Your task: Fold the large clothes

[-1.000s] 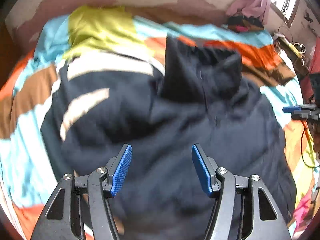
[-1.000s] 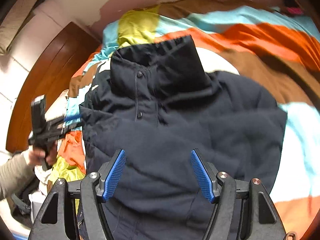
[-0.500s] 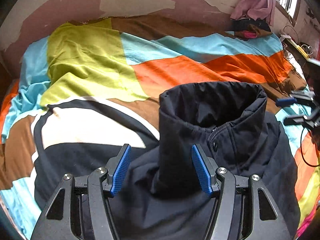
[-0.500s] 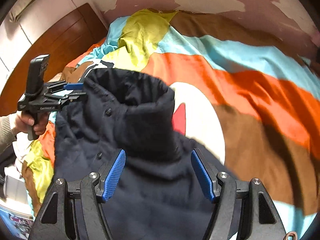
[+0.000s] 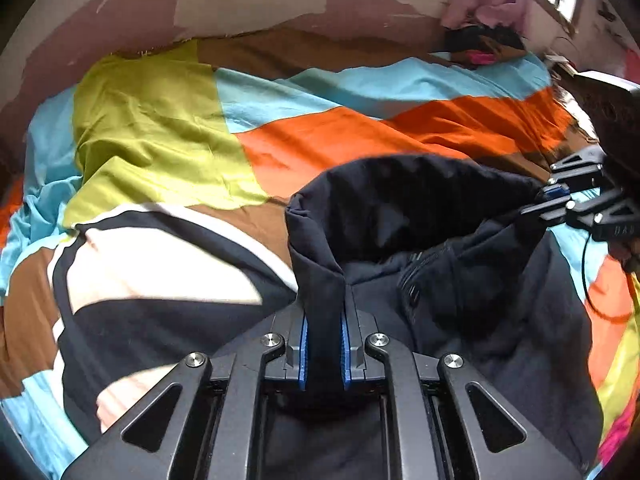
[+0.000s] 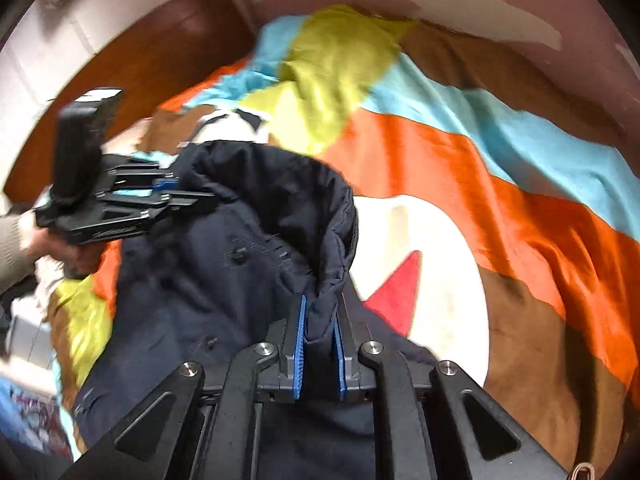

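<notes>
jacket: dark navy padded jacket is laid on the bed, collar stood up and pulled into a hollow tube; in the left wrist view it fills centre to 4 o'clock, in the right wrist view centre to 7 o'clock.
left gripper: left gripper is seen at 6 o'clock in its own view; jaws are closing, narrow, a fold of the collar edge is pinched between the blue pads. In the right wrist view it is seen at 9 o'clock, clamped on the far collar edge, gripped by a hand in a light sleeve.
right gripper: right gripper is seen at 6 o'clock in its own view; jaws are closing, narrow, collar fabric is pressed between the pads. In the left wrist view it is seen at 3 o'clock, touching the other collar edge.
bedcover: patchwork bedcover of orange, blue, yellow-green and brown is spread under the jacket, from 9 to 2 o'clock.
wall: pink wall with peeled patches is seen at 12 o'clock.
headboard: wooden headboard is seen at 10 o'clock, right wrist view.
</notes>
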The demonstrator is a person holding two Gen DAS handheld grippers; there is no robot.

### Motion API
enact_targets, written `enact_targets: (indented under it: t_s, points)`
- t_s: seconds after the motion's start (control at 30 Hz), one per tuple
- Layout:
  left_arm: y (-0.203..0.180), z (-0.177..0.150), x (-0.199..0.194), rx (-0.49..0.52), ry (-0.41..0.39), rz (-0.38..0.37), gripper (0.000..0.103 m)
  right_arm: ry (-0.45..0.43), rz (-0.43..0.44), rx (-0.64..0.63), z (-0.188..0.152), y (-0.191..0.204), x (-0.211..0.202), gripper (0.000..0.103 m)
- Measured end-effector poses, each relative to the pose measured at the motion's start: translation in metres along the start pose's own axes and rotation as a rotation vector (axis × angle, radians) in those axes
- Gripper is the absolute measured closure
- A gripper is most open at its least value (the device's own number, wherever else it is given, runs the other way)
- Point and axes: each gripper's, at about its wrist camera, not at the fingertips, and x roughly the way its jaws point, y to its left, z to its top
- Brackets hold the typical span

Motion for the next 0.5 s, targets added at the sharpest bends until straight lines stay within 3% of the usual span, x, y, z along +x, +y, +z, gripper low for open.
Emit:
enact_targets:
  t_s: [0.23,0.37,0.5]
  points:
    - [-0.026,-0.076,-0.048,0.132,-0.007,-0.054,0.093,0.03,0.031,-0.14,-0.067,0.045,-0.038,0.092]
    - [-0.06,-0.123,-0.056,0.25,0.003,-0.009,0.093,0.1,-0.009,-0.258,-0.119,0.087,-0.029,0.092]
    - [-0.085,-0.151,-0.061,0.308,-0.029,0.043,0.093,0.096,-0.041,-0.263,-0.145,0.102,-0.022,0.092]
